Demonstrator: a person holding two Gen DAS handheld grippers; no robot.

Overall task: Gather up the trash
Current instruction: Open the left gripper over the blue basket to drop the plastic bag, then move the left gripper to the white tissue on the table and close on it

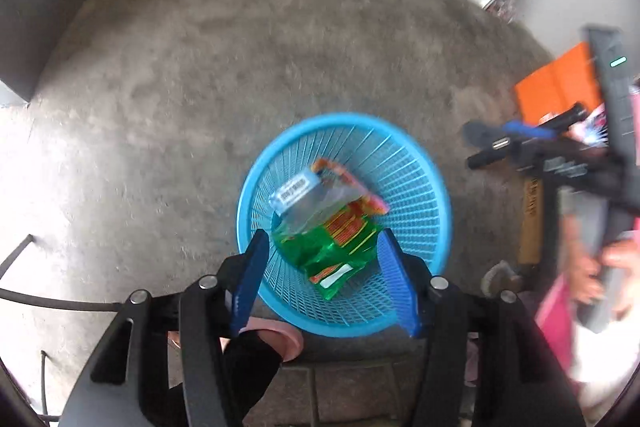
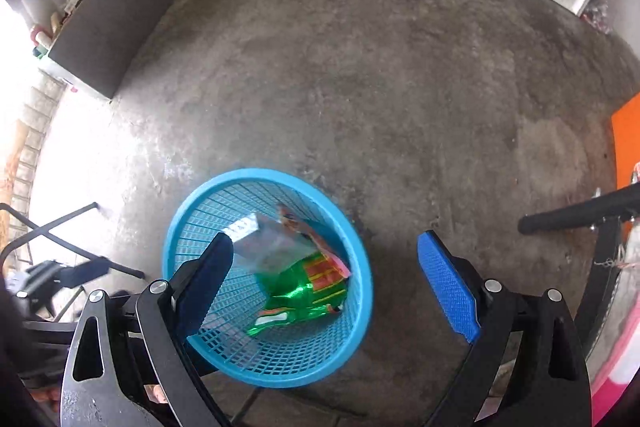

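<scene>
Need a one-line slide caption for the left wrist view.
Left gripper open above the blue basket, green snack wrapper inside.

Your left gripper [image 1: 322,281] and right gripper [image 2: 334,285] each carry 2 blue ridged pads on black linkages with silver pivot screws; you wear a pink sleeve [image 1: 554,307].

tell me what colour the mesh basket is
Light blue basket; it shows best in the right wrist view.
</scene>
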